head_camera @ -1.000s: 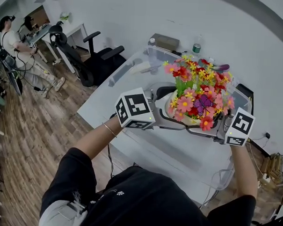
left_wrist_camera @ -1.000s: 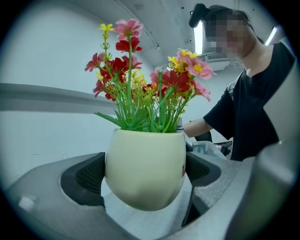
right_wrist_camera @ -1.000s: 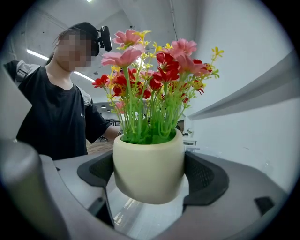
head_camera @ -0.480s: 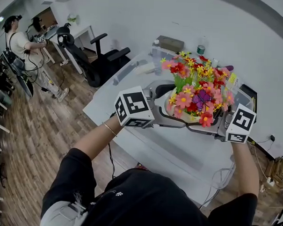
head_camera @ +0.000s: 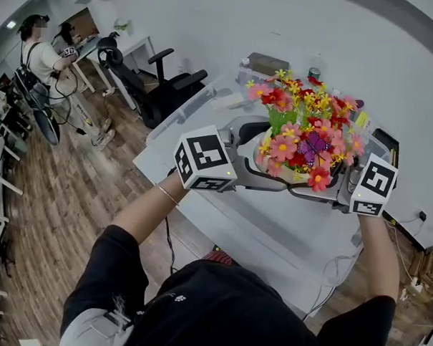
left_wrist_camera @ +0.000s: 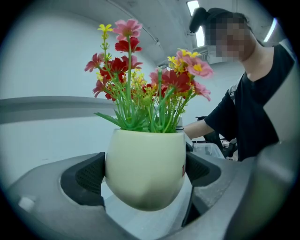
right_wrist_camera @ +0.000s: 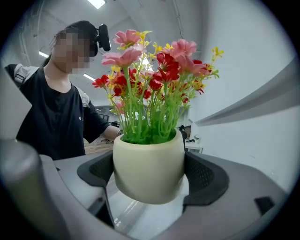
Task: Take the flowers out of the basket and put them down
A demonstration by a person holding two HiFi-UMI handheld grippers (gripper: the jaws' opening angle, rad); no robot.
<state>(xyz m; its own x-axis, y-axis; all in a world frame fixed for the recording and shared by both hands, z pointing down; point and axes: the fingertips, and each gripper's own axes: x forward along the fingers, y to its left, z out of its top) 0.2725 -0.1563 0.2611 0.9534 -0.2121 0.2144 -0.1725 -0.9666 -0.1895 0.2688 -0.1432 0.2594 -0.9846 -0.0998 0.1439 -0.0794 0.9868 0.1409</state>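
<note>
Far left: person [head_camera: 39, 50] is facing a desk at the edge of the room, well apart from the work.
Floor: wooden floor [head_camera: 58, 197] is filling the left side of the head view.
Chair: black office chair [head_camera: 170, 84] is standing near the far-left corner of the table.
Table: white table [head_camera: 272, 221] is running under both grippers; a box [head_camera: 268, 63] is sitting at its far side.
Left arm: bare forearm [head_camera: 143, 208] is reaching forward from a black sleeve.
Left gripper [left_wrist_camera: 145, 173]: jaws are clamping the cream pot [left_wrist_camera: 140, 154], 1 dark pad [left_wrist_camera: 89, 176] pressing each side of its belly; its marker cube [head_camera: 202, 163] is facing up toward the head camera.
Pot: sitting upright, gripped from 2 opposite sides at once, 4 pads touching it in all. Its rounded underside is showing in both gripper views; I cannot tell whether it is touching the table.
Flowers [head_camera: 304, 129]: pink, red and yellow blooms on green stems are standing in the pot, spreading wider than its rim, between the 2 grippers and over the table.
Right gripper [right_wrist_camera: 151, 172]: jaws are closing on the same pot, with both pads against its wall.
Right cube [head_camera: 373, 186]: showing just beside the blooms, at the right.
</note>
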